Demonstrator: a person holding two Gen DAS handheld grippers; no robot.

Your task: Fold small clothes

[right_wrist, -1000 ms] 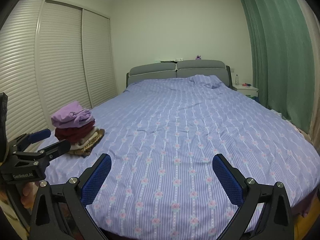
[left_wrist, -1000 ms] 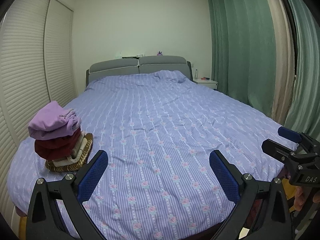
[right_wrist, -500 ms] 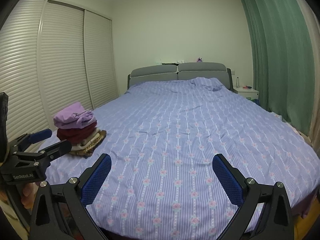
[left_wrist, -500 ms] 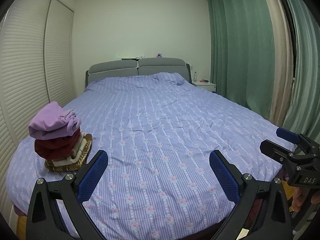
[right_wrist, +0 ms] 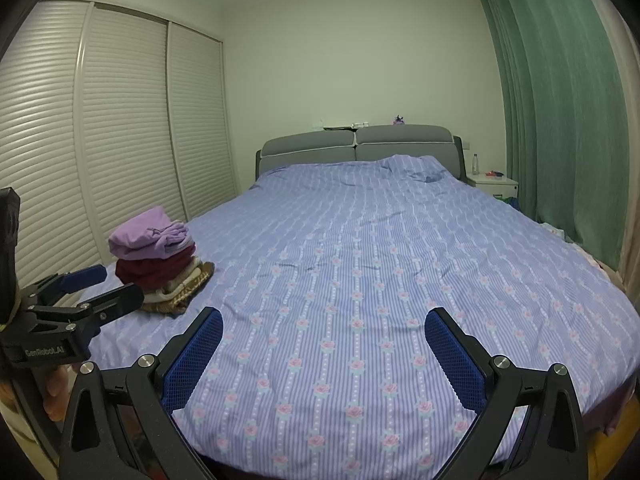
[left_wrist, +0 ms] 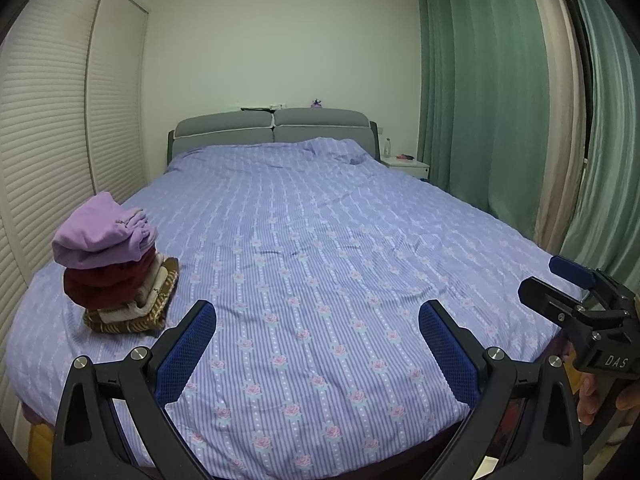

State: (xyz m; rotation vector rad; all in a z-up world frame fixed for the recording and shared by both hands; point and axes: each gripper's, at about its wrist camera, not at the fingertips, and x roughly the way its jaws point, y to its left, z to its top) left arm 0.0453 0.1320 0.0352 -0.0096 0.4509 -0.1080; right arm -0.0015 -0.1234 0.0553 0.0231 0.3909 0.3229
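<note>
A stack of folded small clothes [left_wrist: 114, 268], lilac on top, dark red below, cream and brown striped at the bottom, sits on the near left corner of the bed; it also shows in the right wrist view [right_wrist: 160, 260]. My left gripper [left_wrist: 318, 320] is open and empty above the foot of the bed, right of the stack. My right gripper [right_wrist: 324, 324] is open and empty over the bed's near edge. Each gripper shows in the other's view: the right one [left_wrist: 568, 288], the left one [right_wrist: 92, 288].
The bed [left_wrist: 320, 240] has a lilac striped floral cover and a grey headboard [left_wrist: 272, 128]. White louvred wardrobe doors [right_wrist: 120, 140] stand on the left, green curtains [left_wrist: 480, 100] on the right, a white nightstand [right_wrist: 492, 184] by the headboard.
Both grippers have tilted or drawn back slightly, so the bed sits a little lower in view. Both stay open and empty; the stack has not moved.
</note>
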